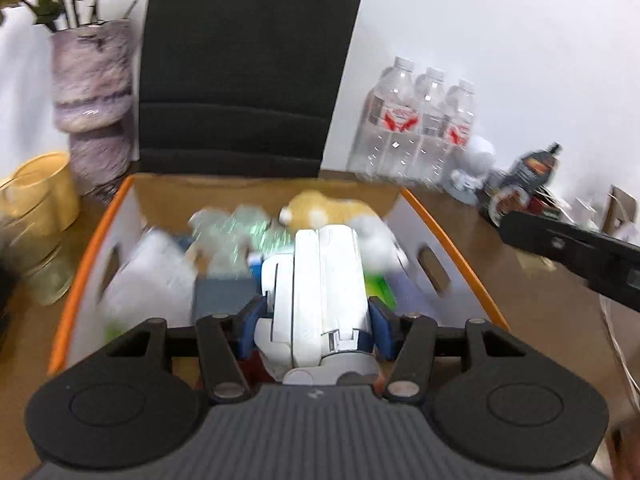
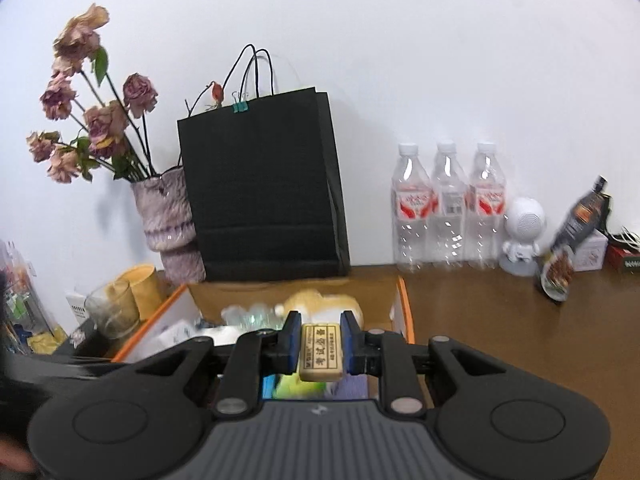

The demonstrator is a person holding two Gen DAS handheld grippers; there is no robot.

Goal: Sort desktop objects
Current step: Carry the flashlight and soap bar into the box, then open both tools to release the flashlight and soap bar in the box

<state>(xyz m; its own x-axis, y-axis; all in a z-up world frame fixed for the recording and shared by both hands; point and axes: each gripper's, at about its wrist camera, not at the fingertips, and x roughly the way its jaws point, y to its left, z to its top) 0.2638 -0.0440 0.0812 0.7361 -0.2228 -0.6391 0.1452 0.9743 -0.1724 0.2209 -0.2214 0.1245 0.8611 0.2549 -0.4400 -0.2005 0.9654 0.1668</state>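
Evidently the sorting is mid-run, with both hands carrying something to the orange-rimmed cardboard box (image 1: pixel 448 240) on the brown desk (image 2: pixel 500 320). The left gripper (image 1: pixel 316 328) has its blue pads set against the sides of a white folding gadget (image 1: pixel 320 280), pinching it above the box's contents; the right gripper (image 2: pixel 321 346) is pressed tight on a small cream eraser (image 2: pixel 321 352) with printed characters, held over the box's near edge. My reading is that the step in hand is delivery: each piece hangs above the box and neither has been let go. The next move would call for lowering each one into a free gap among the things already inside, then spreading the pads, taking care that the two grippers, which are close together, do not knock each other. Counting what shows: one box, one gadget, one eraser, one tan plush toy (image 1: pixel 320 208) inside the box, one black paper bag (image 2: pixel 260 188) behind it, one vase (image 2: pixel 168 208) of dried roses, three clear water bottles (image 2: pixel 450 208), one white round-headed figurine (image 2: pixel 522 236). The other box contents are too blurred to count.
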